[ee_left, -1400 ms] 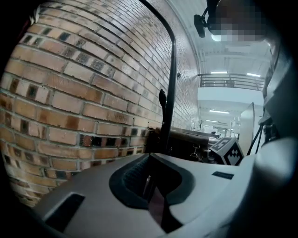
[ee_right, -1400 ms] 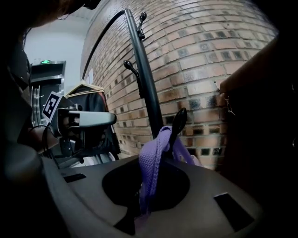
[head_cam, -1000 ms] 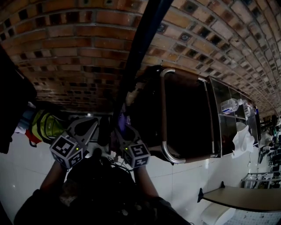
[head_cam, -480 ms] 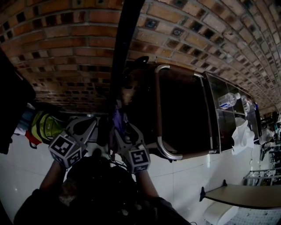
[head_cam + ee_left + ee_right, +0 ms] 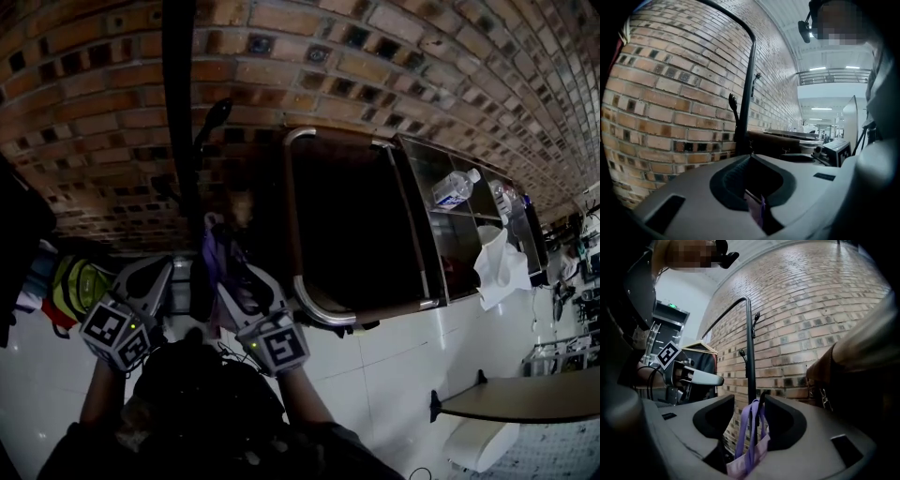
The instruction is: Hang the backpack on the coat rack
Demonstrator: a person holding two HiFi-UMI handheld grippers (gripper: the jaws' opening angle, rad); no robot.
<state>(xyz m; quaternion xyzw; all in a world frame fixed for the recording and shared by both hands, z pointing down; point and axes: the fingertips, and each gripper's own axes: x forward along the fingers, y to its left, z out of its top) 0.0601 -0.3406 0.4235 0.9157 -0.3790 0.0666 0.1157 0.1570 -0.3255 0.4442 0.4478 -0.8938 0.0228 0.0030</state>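
Observation:
The coat rack's black pole (image 5: 180, 141) stands against the brick wall, with a hook (image 5: 214, 114) sticking out to its right; both gripper views show the pole (image 5: 748, 93) (image 5: 750, 348) straight ahead. The backpack's purple strap (image 5: 219, 255) hangs beside the pole. My right gripper (image 5: 234, 272) (image 5: 750, 399) is open, and the strap loop (image 5: 749, 427) stands loose between its jaws, leaning toward the right one. My left gripper (image 5: 173, 277) (image 5: 749, 157) has its tips together, with a bit of purple fabric (image 5: 757, 212) pinched low between the jaws. The backpack's body is mostly hidden.
A brown leather sofa (image 5: 356, 225) stands right of the rack. Beyond it a glass table carries a water bottle (image 5: 455, 187) and a white cloth (image 5: 502, 267). Yellow-green clothing (image 5: 75, 286) and a dark hanging garment (image 5: 696, 362) are at the left. The floor is white tile (image 5: 412, 356).
My right gripper's jaws have spread apart around the purple strap and the gripper has risen. Both grippers have shifted toward the pole, which now shows further left in the head view.

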